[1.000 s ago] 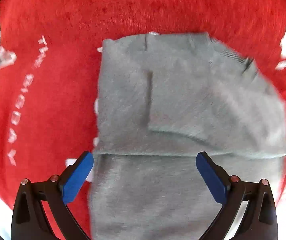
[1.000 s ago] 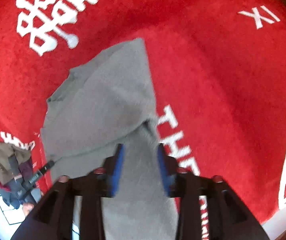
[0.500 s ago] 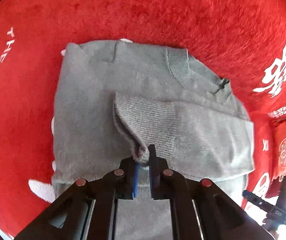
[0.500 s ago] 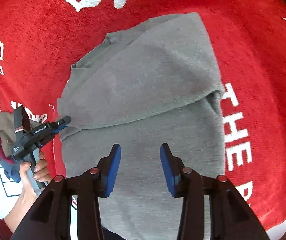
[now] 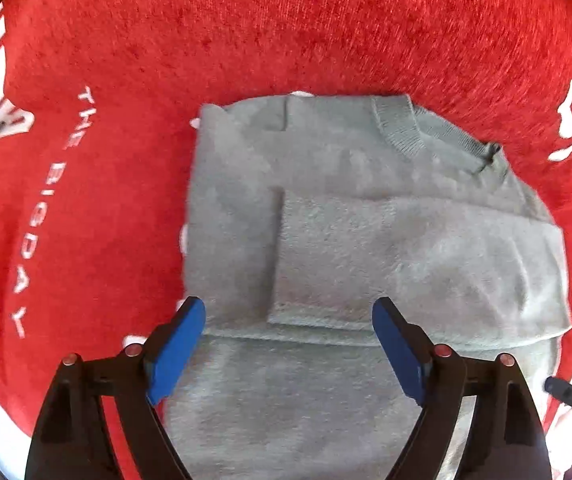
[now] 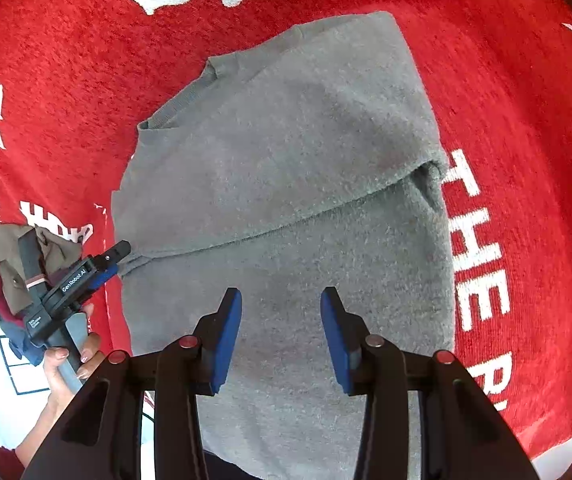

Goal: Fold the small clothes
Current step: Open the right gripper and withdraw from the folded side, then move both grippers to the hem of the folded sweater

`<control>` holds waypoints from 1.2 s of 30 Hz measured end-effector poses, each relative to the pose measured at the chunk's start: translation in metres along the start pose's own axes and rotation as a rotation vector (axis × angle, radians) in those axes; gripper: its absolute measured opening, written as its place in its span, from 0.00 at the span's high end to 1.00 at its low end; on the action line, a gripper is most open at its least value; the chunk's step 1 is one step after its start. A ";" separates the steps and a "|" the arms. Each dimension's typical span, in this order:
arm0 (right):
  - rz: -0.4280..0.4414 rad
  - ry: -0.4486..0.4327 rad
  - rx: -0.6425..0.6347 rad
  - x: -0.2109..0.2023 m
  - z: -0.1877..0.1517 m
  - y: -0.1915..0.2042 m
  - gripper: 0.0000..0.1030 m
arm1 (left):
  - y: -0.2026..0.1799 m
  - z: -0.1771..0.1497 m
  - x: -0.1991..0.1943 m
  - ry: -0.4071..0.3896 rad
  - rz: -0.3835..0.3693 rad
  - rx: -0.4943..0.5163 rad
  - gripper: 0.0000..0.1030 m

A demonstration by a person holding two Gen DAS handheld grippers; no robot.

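Left wrist view: your left gripper (image 5: 287,344) jaws opening, sleeve (image 5: 365,264) just released, lies flat across grey sweater (image 5: 238,208). Right gripper (image 6: 281,336) half open, empty. Sleeve fold done.

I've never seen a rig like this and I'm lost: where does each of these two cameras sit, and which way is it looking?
Left wrist: sits on the left gripper, looking steeply down at the folded grey sweater on the red cloth; its own opening blue-padded fingers show, with nothing between them.
Right wrist: sits on the right gripper, looking down along the sweater; its parted fingers show, plus the person's hand holding the left gripper.
Shared: the same sweater, the red cloth and a clothes pile at its edge.
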State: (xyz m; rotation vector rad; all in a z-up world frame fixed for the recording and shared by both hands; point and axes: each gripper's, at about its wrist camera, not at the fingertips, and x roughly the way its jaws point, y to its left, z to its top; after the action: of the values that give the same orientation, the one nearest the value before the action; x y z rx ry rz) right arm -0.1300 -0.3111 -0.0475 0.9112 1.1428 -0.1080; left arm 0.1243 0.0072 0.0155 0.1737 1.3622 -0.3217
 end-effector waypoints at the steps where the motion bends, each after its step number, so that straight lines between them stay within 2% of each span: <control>1: -0.002 -0.001 -0.007 -0.001 0.000 0.001 0.56 | 0.000 -0.001 0.000 0.011 0.016 0.006 0.16; 5: -0.024 0.003 -0.031 -0.002 -0.002 0.007 0.56 | 0.002 -0.013 -0.004 0.055 0.107 0.050 0.16; 7: -0.036 0.007 -0.034 -0.003 -0.003 0.007 0.56 | 0.006 -0.018 -0.009 0.066 0.119 0.058 0.16; 10: -0.064 0.009 -0.035 -0.006 -0.006 0.007 0.49 | -0.008 -0.026 -0.004 0.099 0.120 0.066 0.16; 14: -0.070 0.022 -0.019 -0.008 -0.011 0.003 0.49 | -0.018 -0.044 -0.004 0.137 0.089 0.086 0.16; 17: -0.086 0.031 -0.027 -0.008 -0.015 0.001 0.45 | -0.023 -0.053 -0.007 0.143 0.094 0.115 0.16; 22: -0.113 0.032 -0.046 -0.008 -0.020 0.003 0.43 | -0.035 -0.066 -0.008 0.161 0.090 0.139 0.16; 29: -0.150 0.001 -0.112 -0.011 -0.022 0.014 0.25 | -0.062 -0.084 -0.014 0.198 0.097 0.166 0.16; 36: -0.173 -0.012 -0.174 -0.023 -0.015 0.017 0.23 | -0.091 -0.101 -0.031 0.213 0.120 0.186 0.16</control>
State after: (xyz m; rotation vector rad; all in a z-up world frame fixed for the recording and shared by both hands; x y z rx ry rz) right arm -0.1434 -0.2985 -0.0206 0.6561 1.1992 -0.1526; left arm -0.0046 -0.0438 0.0308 0.4532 1.5247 -0.3365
